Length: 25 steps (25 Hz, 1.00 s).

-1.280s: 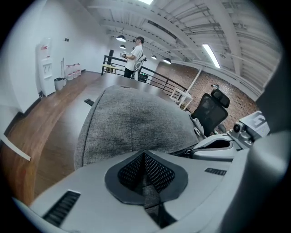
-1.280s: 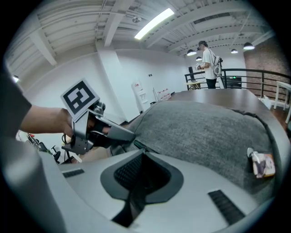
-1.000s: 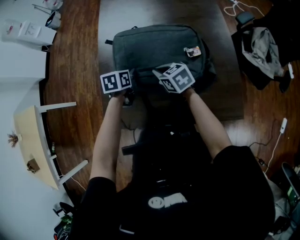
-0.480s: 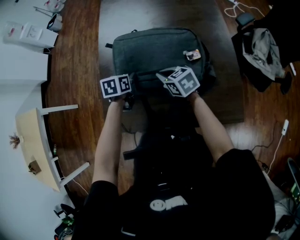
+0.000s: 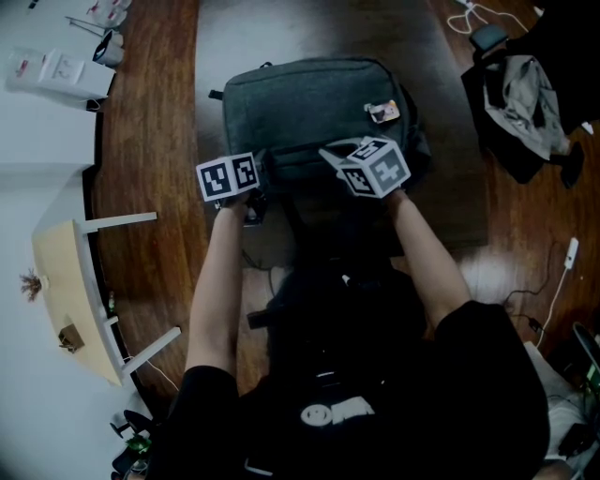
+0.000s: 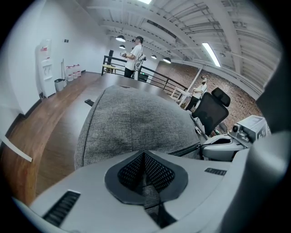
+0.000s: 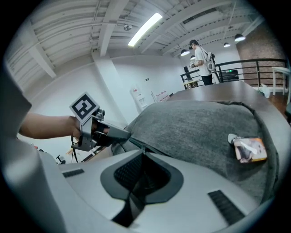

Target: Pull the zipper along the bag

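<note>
Right tool (image 7: 143, 159) slid rightward, clamped on barely visible zipper (image 7: 134, 143); left tool (image 6: 144, 159) pinches bag (image 5: 309, 98)

Open rug (image 5: 314, 26) beyond bag (image 5: 305, 103).

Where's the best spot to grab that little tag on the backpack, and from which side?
Probably the tag's free end, opposite its white loop, coming from the person's right: it lies flat on the backpack, so only that loose edge can be caught.
</note>
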{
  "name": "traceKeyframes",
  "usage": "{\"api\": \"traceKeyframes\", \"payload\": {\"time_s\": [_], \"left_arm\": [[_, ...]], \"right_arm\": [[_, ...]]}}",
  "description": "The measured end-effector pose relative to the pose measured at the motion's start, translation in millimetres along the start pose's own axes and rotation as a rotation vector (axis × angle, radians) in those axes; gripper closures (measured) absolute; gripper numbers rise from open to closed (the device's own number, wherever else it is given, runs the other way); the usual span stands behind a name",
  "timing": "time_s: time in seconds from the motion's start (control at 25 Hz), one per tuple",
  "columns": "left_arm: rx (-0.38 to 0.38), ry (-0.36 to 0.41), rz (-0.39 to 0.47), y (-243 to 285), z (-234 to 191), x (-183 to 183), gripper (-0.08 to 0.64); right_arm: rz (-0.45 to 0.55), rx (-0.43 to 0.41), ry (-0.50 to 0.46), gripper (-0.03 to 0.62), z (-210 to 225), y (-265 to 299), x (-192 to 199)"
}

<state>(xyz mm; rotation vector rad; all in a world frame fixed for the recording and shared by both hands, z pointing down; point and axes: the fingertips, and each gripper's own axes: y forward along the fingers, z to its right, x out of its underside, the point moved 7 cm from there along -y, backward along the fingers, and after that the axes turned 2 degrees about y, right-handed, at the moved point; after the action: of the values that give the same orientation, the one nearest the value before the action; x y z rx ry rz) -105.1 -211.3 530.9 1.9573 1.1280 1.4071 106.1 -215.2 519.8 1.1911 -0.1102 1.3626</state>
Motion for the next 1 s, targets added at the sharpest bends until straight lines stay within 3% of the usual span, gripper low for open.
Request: {"api": "traceKeyframes", "payload": {"time_s": [1.0], "left_arm": [[0.025, -0.026, -0.001, 1, -3, 0, 0.558]], "right_arm": [[-0.006, 0.02, 0.021, 0.569, 24, -23, 15]]}}
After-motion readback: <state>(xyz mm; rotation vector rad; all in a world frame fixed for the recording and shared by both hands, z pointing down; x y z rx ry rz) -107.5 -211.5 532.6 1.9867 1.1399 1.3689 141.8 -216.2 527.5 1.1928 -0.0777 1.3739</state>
